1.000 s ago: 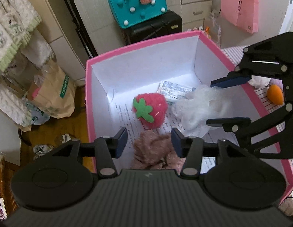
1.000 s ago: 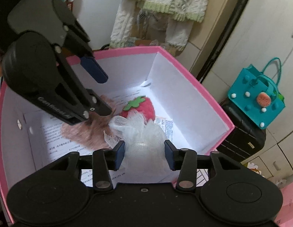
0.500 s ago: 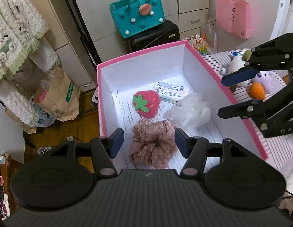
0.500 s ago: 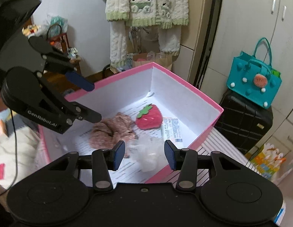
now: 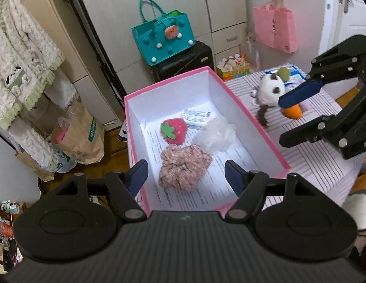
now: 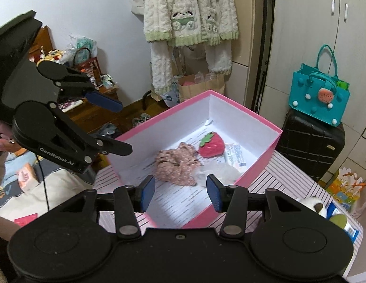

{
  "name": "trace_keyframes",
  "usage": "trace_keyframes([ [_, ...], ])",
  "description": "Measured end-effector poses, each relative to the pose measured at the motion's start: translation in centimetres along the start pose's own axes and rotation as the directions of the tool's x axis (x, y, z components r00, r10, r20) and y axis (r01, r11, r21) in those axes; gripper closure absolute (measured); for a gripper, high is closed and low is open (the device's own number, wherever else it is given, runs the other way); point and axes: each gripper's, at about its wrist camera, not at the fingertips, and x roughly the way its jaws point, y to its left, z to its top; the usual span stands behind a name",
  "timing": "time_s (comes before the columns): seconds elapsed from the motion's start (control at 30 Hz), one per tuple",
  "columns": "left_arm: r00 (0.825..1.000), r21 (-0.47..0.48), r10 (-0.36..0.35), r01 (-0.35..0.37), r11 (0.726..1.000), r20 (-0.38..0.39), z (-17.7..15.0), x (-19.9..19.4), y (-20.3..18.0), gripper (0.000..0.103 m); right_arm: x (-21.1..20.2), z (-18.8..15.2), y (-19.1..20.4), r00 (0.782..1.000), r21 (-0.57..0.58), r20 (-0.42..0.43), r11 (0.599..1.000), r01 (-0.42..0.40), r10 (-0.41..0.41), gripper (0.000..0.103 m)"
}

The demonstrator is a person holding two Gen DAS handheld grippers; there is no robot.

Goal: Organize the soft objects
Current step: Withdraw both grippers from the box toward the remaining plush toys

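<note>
Left wrist view shows a striped surface (image 5: 310,162) with a big pink box (image 5: 230,89) on it. Inside the box lie a pink scrunchie (image 5: 184,167), a white puff (image 5: 216,135) and a red strawberry toy (image 5: 173,131), close together. The left hand-held gripper (image 5: 185,173) is opening above the box, holding nothing. The right hand-held gripper (image 6: 180,192) is opening too, also empty.

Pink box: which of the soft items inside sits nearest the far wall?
The red strawberry plush. It sits deepest in the pink box; the white mesh puff and pink scrunchie lie nearer.
</note>
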Motion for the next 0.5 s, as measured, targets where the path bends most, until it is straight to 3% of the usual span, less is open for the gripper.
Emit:
trace_keyframes([
  [0.5,1.0,0.061,-0.013,0.011,0.998,0.02,-2.3,-3.9,-3.4,0.031,-5.6,-3.9,2.1,0.999,0.005,0.021,1.0,0.026,-0.026,0.046],
])
